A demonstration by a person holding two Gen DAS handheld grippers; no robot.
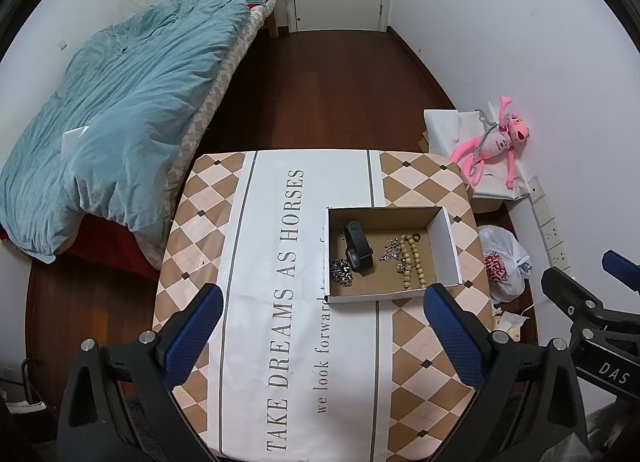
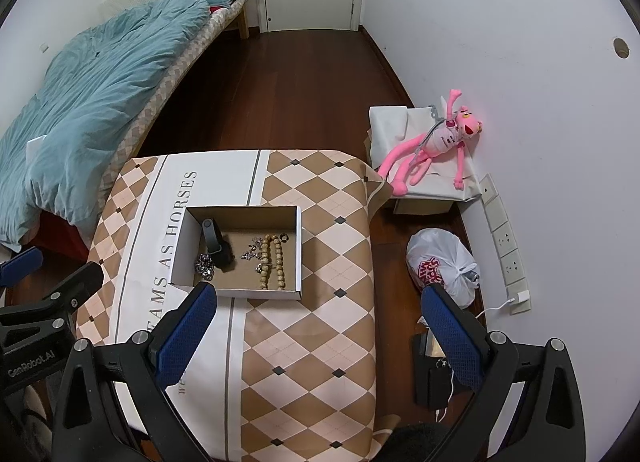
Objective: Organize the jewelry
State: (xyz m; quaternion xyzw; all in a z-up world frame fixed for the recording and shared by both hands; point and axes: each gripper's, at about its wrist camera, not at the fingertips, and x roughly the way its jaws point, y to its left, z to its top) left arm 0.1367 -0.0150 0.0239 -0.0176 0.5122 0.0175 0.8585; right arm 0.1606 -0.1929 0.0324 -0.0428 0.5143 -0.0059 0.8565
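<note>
A shallow white cardboard box with a brown floor [image 1: 448,246] sits on the diamond-patterned beige and white tablecloth [image 1: 280,342]. Inside it, a black smartwatch [image 1: 359,248] lies at the box's left, touching a silver chain heap [image 1: 341,272] at the near-left corner. A wooden bead string [image 1: 412,262] lies in the middle, with small silver charms [image 1: 390,252] just beside it. The left gripper [image 1: 320,338] and right gripper [image 2: 316,336] both hang near the box's front edge, jaws spread wide and holding nothing.

Open cardboard box [image 1: 450,240] holds black watch [image 1: 358,248], silver chain [image 1: 341,272], wooden beads [image 1: 412,264].
</note>
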